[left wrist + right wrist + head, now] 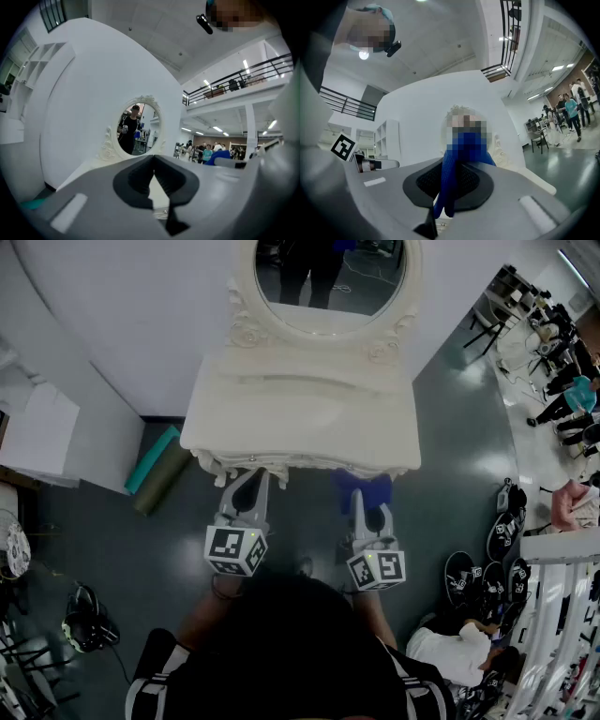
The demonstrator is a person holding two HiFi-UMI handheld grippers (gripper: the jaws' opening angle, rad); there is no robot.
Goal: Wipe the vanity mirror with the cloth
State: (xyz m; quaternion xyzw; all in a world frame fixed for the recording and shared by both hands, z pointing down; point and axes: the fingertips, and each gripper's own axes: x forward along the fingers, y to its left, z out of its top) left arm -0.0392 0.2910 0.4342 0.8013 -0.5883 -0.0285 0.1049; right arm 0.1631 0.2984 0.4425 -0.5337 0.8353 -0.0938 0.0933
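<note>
The oval vanity mirror [330, 277] stands in an ornate white frame at the back of a white vanity table [300, 418]. In the head view both grippers sit just below the table's front edge. My left gripper [247, 480] is shut and holds nothing; in its own view the closed left gripper [153, 163] points toward the mirror [138, 129]. My right gripper [364, 499] is shut on a blue cloth [371, 487]. In the right gripper view the cloth [451, 180] hangs pinched between the pads of the gripper [452, 165] and covers most of the mirror behind it.
A teal roll [152, 459] and an olive roll [163, 480] lie on the dark floor left of the vanity, beside white boxes [39, 431]. To the right are black headsets [469, 574], a seated person [452, 649] and white shelving [562, 615].
</note>
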